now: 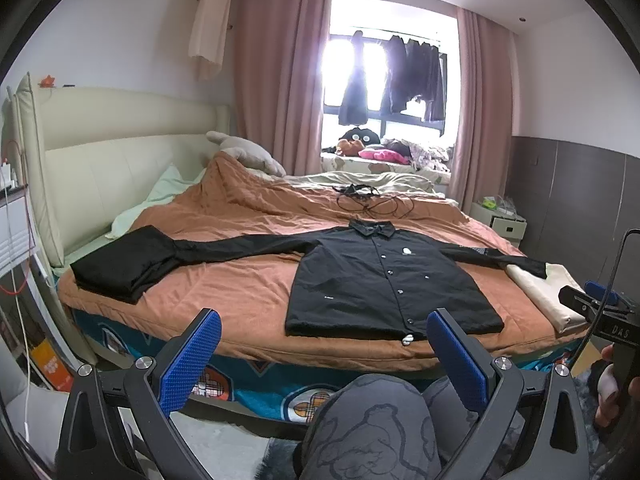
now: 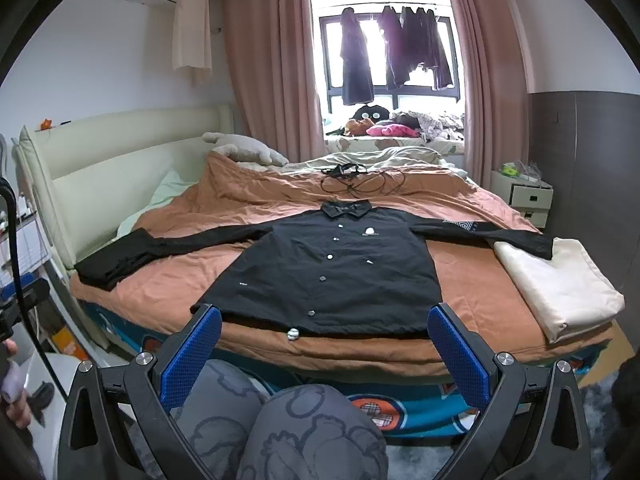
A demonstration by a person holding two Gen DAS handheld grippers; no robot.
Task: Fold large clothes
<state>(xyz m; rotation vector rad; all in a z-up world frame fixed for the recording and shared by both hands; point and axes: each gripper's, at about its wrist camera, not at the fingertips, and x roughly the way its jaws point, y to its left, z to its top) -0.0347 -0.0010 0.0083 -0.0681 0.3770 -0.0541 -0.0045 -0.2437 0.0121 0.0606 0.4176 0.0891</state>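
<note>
Orange covers lie over the big bed (image 2: 248, 216), and the black shirt (image 2: 332, 276) rests flat in the middle of the frame, buttons up, with one long sleeve (image 2: 192, 240) reaching left and one sleeve (image 2: 492, 232) reaching right onto a cream folded cloth (image 2: 560, 284). Both tools hang low in front of the bed, the left gripper (image 1: 324, 360) and the right gripper (image 2: 324, 356) spread wide and holding nothing. I think a good first fold means pinching the left sleeve near its end, then bringing it flat across the chest without bunching.
</note>
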